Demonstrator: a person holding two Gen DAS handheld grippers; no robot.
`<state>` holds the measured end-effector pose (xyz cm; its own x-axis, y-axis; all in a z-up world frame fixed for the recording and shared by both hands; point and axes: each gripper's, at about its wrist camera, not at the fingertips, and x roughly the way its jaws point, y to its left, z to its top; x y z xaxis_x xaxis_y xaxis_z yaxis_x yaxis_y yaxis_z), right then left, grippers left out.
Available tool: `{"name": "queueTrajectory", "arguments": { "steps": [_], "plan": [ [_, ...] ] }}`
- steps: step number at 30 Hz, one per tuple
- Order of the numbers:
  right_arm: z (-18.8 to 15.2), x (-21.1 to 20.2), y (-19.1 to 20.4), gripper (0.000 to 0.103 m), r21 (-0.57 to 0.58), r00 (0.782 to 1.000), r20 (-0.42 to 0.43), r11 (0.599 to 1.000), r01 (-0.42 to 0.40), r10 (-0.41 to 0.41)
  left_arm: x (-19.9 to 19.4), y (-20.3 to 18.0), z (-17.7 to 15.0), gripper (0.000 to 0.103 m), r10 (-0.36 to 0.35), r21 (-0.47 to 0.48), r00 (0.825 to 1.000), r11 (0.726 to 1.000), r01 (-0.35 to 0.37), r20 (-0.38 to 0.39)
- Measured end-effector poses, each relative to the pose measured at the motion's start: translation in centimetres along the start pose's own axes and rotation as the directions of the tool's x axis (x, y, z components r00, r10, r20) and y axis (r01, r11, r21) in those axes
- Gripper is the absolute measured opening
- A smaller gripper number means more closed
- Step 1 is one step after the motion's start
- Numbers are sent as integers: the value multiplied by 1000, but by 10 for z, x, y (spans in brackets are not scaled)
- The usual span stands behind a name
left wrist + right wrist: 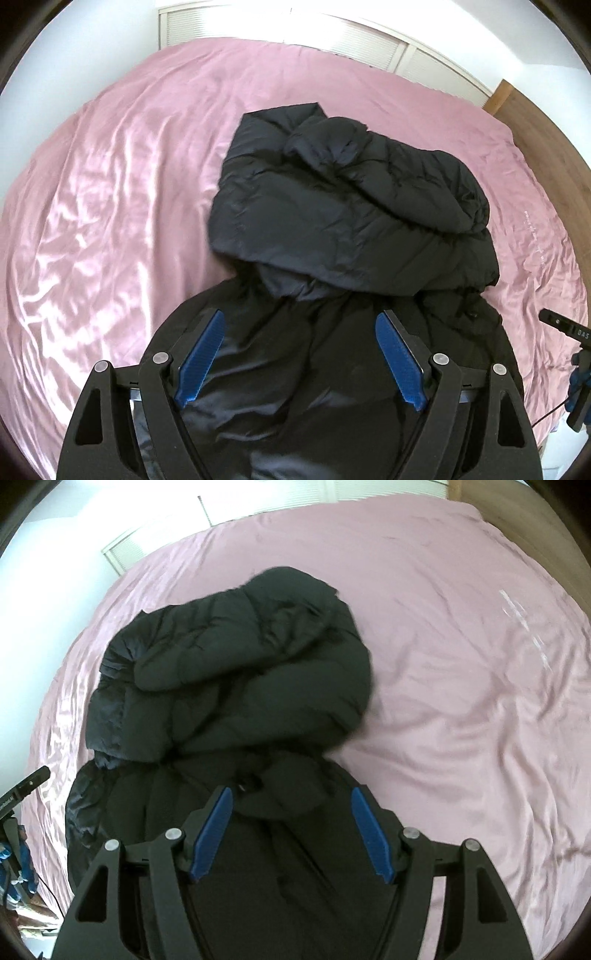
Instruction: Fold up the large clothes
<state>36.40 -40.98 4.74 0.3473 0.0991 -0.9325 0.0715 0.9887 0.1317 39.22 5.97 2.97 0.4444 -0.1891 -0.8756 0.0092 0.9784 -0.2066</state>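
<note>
A black puffer jacket lies on a pink bed sheet, its far part folded back over itself in a thick roll. My left gripper is open, its blue pads spread above the near part of the jacket. In the right wrist view the same jacket lies left of centre on the sheet. My right gripper is open above the jacket's near part, holding nothing.
White louvred closet doors stand beyond the bed. A wooden floor shows at the right. A black stand sits at the bed's right edge; it also shows at the left in the right wrist view.
</note>
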Motion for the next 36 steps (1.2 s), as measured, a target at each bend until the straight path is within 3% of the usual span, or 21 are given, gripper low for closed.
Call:
{"name": "queueTrajectory", "arguments": {
  "steps": [15, 19, 26, 33, 36],
  "plan": [
    [-66, -33, -52, 67, 79, 998, -46, 996, 39, -35, -28, 16, -41, 84, 69, -13, 998, 998, -69, -9],
    [-82, -30, -61, 73, 88, 996, -85, 995, 41, -33, -26, 19, -56, 85, 90, -6, 995, 996, -91, -28],
    [-110, -11, -77, 78, 142, 987, -161, 990, -6, 29, -11, 47, -86, 91, 98, -42, 989, 994, -104, -113],
    [-131, 11, -97, 81, 154, 973, -227, 988, -15, 50, 4, 112, -121, 93, 90, -145, 971, 982, -124, -221],
    [-139, 19, -109, 83, 196, 962, -253, 979, -54, 104, 10, 129, -136, 94, 61, -159, 961, 981, -107, -270]
  ]
}}
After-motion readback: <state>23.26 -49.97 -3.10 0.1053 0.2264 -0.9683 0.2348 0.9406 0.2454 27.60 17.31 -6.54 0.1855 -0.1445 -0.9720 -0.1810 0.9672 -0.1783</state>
